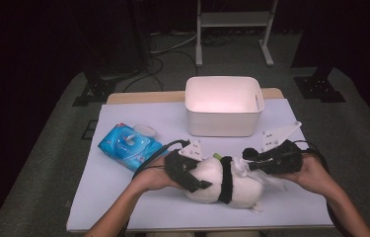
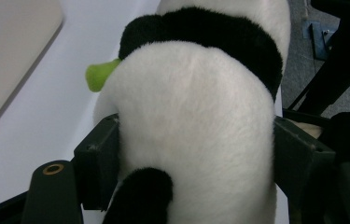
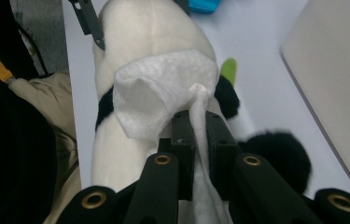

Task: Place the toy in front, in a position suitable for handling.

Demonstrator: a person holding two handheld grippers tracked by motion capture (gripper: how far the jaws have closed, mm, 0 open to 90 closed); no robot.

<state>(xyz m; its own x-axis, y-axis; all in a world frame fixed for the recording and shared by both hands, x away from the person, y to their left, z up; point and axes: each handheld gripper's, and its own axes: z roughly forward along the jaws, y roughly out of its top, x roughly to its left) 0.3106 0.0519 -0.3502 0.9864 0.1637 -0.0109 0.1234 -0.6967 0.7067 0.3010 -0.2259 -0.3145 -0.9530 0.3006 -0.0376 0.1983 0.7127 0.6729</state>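
A black-and-white panda plush lies on its side near the front of the white table. My left gripper is shut on its body; in the left gripper view the two jaws press into the white fur from both sides, and a small green piece sticks out of the plush. My right gripper is shut on a white wipe. The wipe rests on the plush, pinched between the pads of my right gripper.
An empty white bin stands at the back middle of the table, just beyond the plush. A blue pack of wet wipes lies at the left with its lid flipped up. The person's forearms come in from the front edge.
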